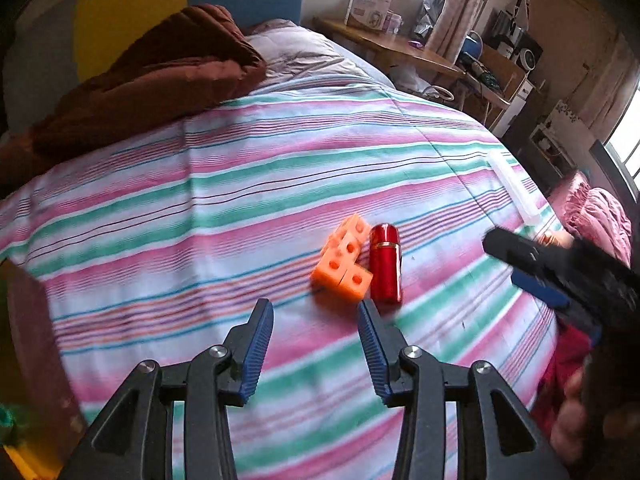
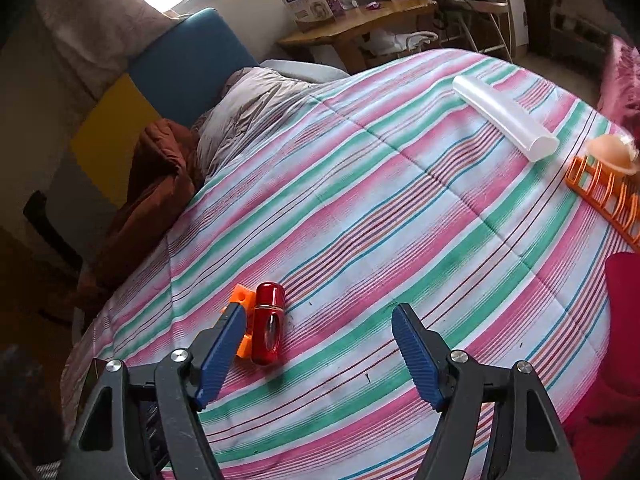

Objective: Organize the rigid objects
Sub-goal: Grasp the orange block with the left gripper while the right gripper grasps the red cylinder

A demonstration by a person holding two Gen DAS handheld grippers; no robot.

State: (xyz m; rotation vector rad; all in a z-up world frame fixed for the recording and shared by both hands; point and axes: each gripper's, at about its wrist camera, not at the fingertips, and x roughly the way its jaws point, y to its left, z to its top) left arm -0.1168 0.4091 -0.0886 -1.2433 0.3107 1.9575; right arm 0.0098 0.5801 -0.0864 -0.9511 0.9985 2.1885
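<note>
A: Left hand-held gripper [image 1: 316, 316] was noted half open and empty, just short of the orange block [image 1: 343, 261] and red bottle [image 1: 385, 263], which lay touching on the bed [image 1: 160, 208].

B: Right hand-held gripper [image 2: 320, 322] was recorded wide open, empty. Risk judged: the bottle could be rolled if the block is nudged.

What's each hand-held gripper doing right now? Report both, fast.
Left hand-held gripper: open, holding nothing; above the striped bedspread.
Right hand-held gripper: open, holding nothing.
</note>
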